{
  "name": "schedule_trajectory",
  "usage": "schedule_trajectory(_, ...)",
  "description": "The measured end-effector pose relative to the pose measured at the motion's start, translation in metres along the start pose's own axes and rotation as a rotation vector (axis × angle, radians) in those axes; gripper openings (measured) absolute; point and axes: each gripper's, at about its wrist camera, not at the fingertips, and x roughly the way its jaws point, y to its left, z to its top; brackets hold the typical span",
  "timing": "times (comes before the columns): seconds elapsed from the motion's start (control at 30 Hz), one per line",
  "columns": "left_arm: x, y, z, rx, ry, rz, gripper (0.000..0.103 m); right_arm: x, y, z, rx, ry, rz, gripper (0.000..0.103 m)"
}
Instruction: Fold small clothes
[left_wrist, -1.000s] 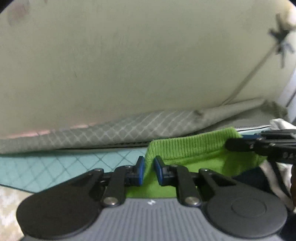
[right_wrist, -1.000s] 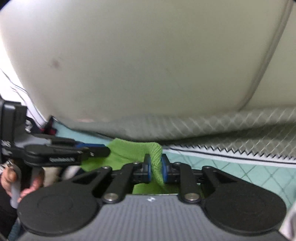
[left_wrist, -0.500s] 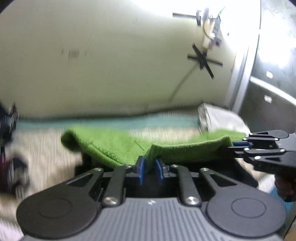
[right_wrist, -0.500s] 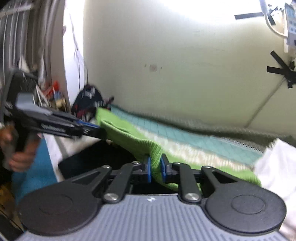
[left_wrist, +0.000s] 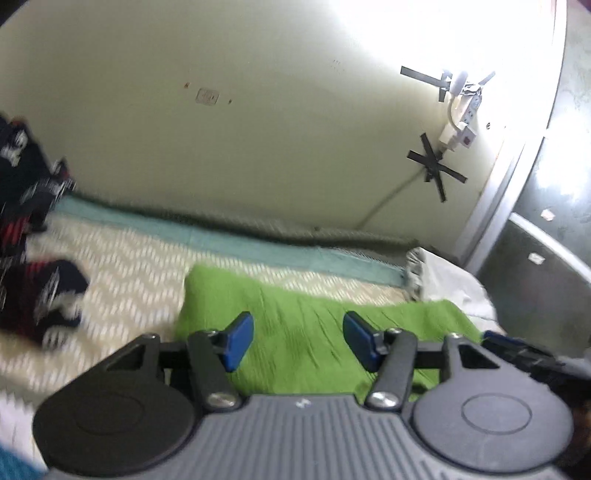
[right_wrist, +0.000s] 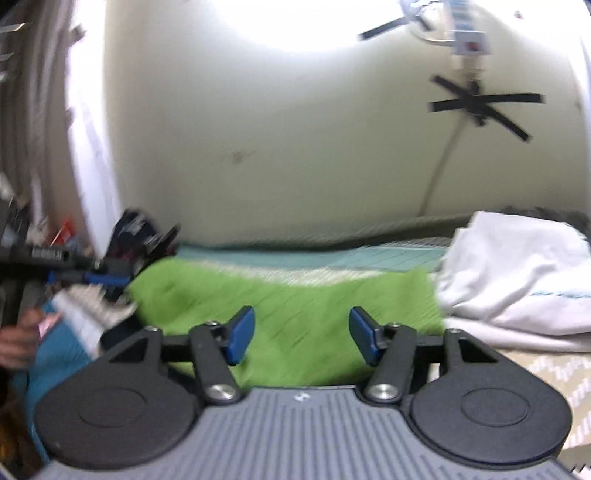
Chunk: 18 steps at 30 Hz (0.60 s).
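A bright green knitted garment (left_wrist: 303, 325) lies flat on the patterned bed cover, folded over itself; it also shows in the right wrist view (right_wrist: 295, 306). My left gripper (left_wrist: 299, 341) is open and empty just above the garment's near edge. My right gripper (right_wrist: 301, 334) is open and empty above the same garment from the other side. The left gripper (right_wrist: 88, 277) shows at the left of the right wrist view, at the garment's left corner. The right gripper's tip (left_wrist: 517, 350) shows at the right of the left wrist view.
A dark navy, red and white garment (left_wrist: 29, 266) lies at the left. A white folded cloth (right_wrist: 517, 280) lies right of the green garment, also seen in the left wrist view (left_wrist: 443, 280). The wall (left_wrist: 258, 129) stands behind the bed, with taped cables.
Both grippers held the green garment's edge, carried it over and laid it down. Both have now opened and let go, and the garment lies flat.
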Motion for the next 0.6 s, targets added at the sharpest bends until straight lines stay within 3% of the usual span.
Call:
schedule_trajectory(0.13, 0.058, 0.009, 0.007, -0.003, 0.046, 0.095, 0.052, 0.020, -0.011, 0.014, 0.091, -0.036, -0.008, 0.055)
schedule_trajectory(0.2, 0.083, 0.020, 0.000, -0.023, 0.089, 0.146, 0.049, 0.044, -0.011, 0.011, 0.083, -0.004, -0.044, 0.054)
schedule_trajectory(0.27, 0.091, 0.017, -0.014, 0.040, 0.060, 0.180, 0.050, 0.074, -0.018, -0.003, 0.032, 0.128, -0.157, 0.049)
schedule_trajectory(0.3, 0.092, 0.009, -0.019, 0.090, 0.055, 0.205, 0.051, 0.077, -0.026, -0.012, 0.029, 0.156, -0.174, 0.048)
schedule_trajectory(0.37, 0.090, -0.001, -0.023, 0.141, 0.054, 0.231, 0.054, 0.069, -0.032, -0.013, 0.069, 0.125, -0.167, 0.040)
schedule_trajectory(0.47, 0.085, -0.003, -0.023, 0.125, 0.033, 0.199, 0.056, 0.063, -0.029, -0.019, 0.064, 0.097, -0.166, 0.041)
schedule_trajectory(0.6, 0.064, 0.003, -0.019, 0.041, -0.016, 0.087, 0.058, 0.053, -0.029, -0.024, 0.093, 0.056, -0.160, 0.044)
